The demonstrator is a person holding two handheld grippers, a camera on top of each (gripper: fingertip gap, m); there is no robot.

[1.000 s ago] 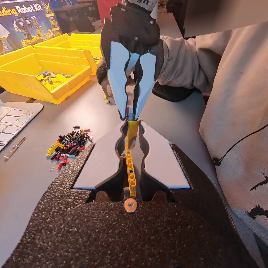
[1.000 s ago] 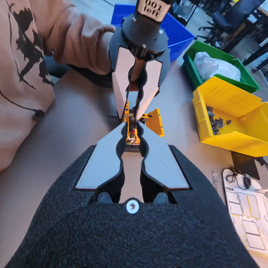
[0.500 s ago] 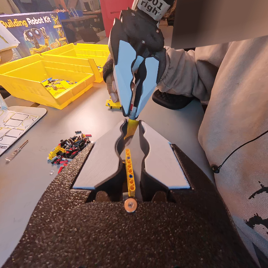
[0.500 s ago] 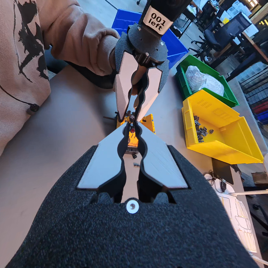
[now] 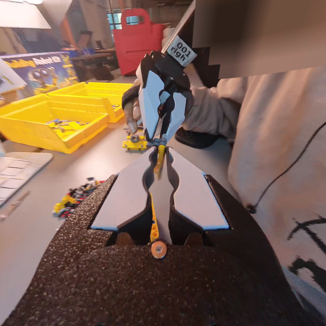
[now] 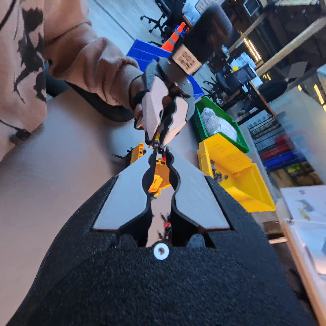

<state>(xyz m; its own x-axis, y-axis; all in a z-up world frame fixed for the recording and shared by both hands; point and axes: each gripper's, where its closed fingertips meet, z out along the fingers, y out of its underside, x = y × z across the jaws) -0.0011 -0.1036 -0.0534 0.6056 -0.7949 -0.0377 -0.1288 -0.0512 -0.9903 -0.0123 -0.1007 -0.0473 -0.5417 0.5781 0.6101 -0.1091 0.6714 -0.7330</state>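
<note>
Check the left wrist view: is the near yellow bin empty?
No. The near yellow bin holds a scatter of small yellow, blue and dark parts on its floor.

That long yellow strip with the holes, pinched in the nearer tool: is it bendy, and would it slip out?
The yellow beam looks like stiff moulded plastic, so it probably stays straight rather than drooping. It seems light for its length. The left hand-held gripper pinches only its narrow end, so its smooth sides might let it swivel or slip if pushed sideways.
</note>
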